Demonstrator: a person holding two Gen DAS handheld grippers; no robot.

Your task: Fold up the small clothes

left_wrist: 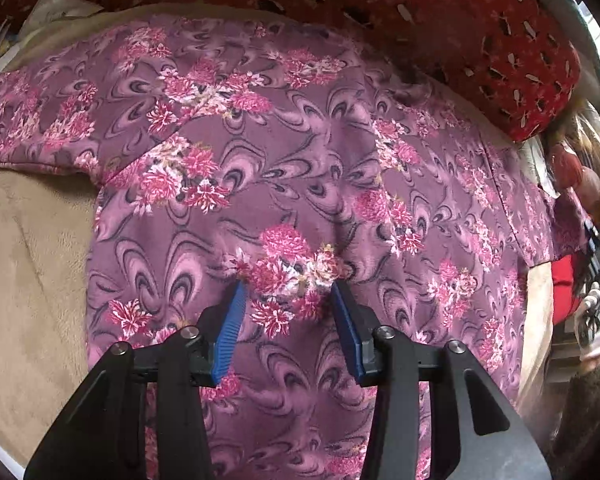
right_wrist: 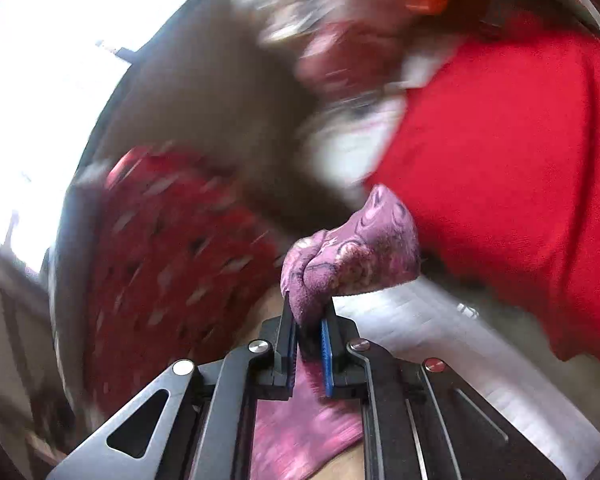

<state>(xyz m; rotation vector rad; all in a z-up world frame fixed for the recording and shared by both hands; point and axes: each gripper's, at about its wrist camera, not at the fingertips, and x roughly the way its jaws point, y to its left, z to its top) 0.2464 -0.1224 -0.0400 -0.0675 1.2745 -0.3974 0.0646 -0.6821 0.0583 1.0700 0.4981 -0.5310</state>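
A purple garment with pink flower print (left_wrist: 284,168) lies spread flat on a beige blanket (left_wrist: 24,264), one sleeve stretched out to the left. My left gripper (left_wrist: 287,290) is open just above the middle of the cloth, its blue pads either side of a flower cluster, holding nothing. My right gripper (right_wrist: 310,312) is shut on a bunched edge of the same garment (right_wrist: 352,252) and lifts it off the surface. The right wrist view is blurred by motion.
A red patterned cushion (left_wrist: 440,24) lies behind the garment and also shows in the right wrist view (right_wrist: 172,248). A person in red (right_wrist: 512,168) stands at the right. White items (left_wrist: 60,4) sit at the back left.
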